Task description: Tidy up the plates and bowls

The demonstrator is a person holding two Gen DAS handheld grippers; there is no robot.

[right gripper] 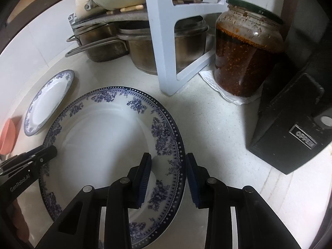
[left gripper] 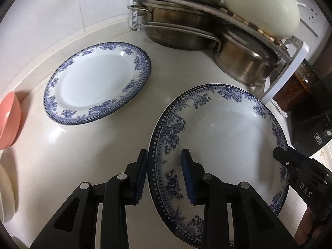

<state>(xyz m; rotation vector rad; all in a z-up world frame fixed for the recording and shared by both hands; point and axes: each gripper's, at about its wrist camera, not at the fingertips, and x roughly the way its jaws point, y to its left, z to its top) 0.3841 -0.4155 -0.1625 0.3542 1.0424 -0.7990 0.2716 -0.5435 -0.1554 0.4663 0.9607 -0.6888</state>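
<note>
- Bowls sit at the far left edge: a coral-pink rounded bowl (left gripper: 8,120) and, nearer, a cream dish (left gripper: 6,195) only partly in view, both apart from the plates.
- A smaller flat white plate with a blue floral rim (left gripper: 97,83) lies alone on the white table (left gripper: 87,155), well left of the pots.
- The left gripper (left gripper: 164,176) straddles the left rim of the large deep white plate with blue floral border (left gripper: 224,141); its fingers (left gripper: 187,174) stand spread, one outside the rim, one over the well, not yet clamped.
- The right gripper (right gripper: 169,178) brackets the same plate's right rim, its fingers likewise parted and gripping nothing.
- Behind stand stacked steel pots (left gripper: 186,33) under a white plastic rack (right gripper: 164,47); further right a glass jar of red chilli sauce (right gripper: 247,51) and a black box (right gripper: 290,128).
- Judged from this, the sorting looks barely begun: the plates lie separate, unstacked, and the bowls are ungrouped. Closing on the large plate's rim seems the step in hand.
</note>
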